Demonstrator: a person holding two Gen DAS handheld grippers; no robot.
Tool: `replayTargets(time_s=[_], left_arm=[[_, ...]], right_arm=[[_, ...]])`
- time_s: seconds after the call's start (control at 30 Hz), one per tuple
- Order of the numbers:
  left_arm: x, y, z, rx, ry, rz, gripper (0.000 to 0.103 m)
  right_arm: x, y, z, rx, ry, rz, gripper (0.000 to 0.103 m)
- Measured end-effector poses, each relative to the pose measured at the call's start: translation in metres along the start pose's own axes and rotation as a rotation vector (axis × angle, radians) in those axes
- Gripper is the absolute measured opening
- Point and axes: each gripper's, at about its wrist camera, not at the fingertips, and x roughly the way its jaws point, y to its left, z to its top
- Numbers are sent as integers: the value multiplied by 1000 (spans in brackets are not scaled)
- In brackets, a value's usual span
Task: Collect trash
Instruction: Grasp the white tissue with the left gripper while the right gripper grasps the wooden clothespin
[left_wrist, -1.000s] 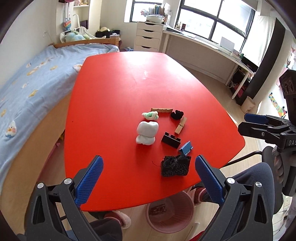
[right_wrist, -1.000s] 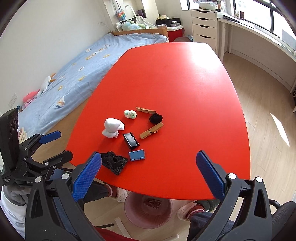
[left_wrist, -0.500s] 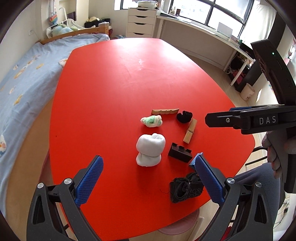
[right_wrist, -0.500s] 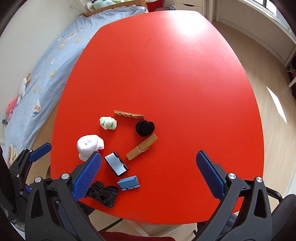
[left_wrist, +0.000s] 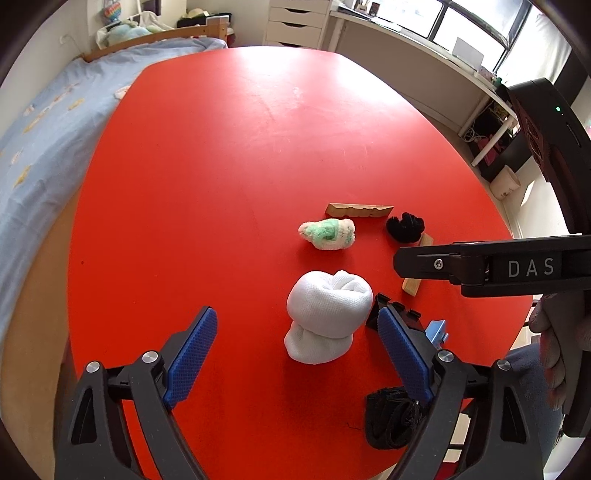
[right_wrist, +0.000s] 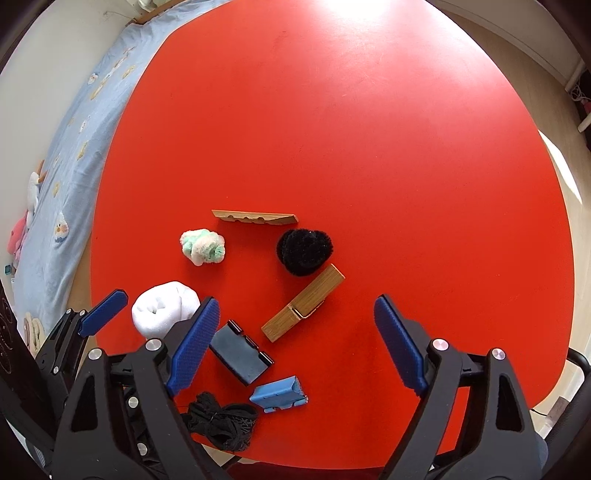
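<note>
On the red table (left_wrist: 221, 166) lie a white sock roll (left_wrist: 328, 314), a green-white fluffy ball (left_wrist: 327, 234), a wooden strip (left_wrist: 358, 211), a black pompom (right_wrist: 303, 251), a wooden clothespin (right_wrist: 303, 306), a black clip (right_wrist: 240, 350), a blue clip (right_wrist: 279, 393) and a black mesh wad (right_wrist: 221, 421). My left gripper (left_wrist: 297, 354) hangs over the sock roll, which sits between its closing jaws, untouched. My right gripper (right_wrist: 295, 347) hovers above the clothespin and black clip, jaws closing with no pad contact. Its left finger hides part of the sock roll (right_wrist: 162, 312).
A bed with a blue cover (left_wrist: 37, 129) runs along the table's left side. White drawers (left_wrist: 295, 22) and a long desk (left_wrist: 424, 55) stand at the back under the window. A gloved hand (left_wrist: 554, 332) holds the right gripper's handle. Wooden floor (right_wrist: 535, 74) lies to the right.
Both grippers have come down and forward over the clutter, so the objects look larger. Both pairs of jaws have narrowed. The pink bin below the table edge has left view.
</note>
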Motion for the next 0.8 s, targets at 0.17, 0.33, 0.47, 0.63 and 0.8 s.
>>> replayTargets(time_s=[0.17, 0.33, 0.47, 0.63, 0.8], left_arm=[[4, 2, 3, -3, 6, 6, 65], [8, -1, 3, 6, 13, 20, 44], [8, 0, 2, 1, 10, 21, 37], [7, 0, 2, 4, 5, 23, 35], [3, 0, 3, 3, -6, 22, 35]], right_arm=[[5, 10, 0, -35, 0, -36, 66], [4, 14, -2, -81, -7, -83, 40], [3, 12, -3, -105, -6, -92, 19], [0, 7, -4, -130, -9, -86, 13], [-6, 2, -8, -144, -34, -71, 13]])
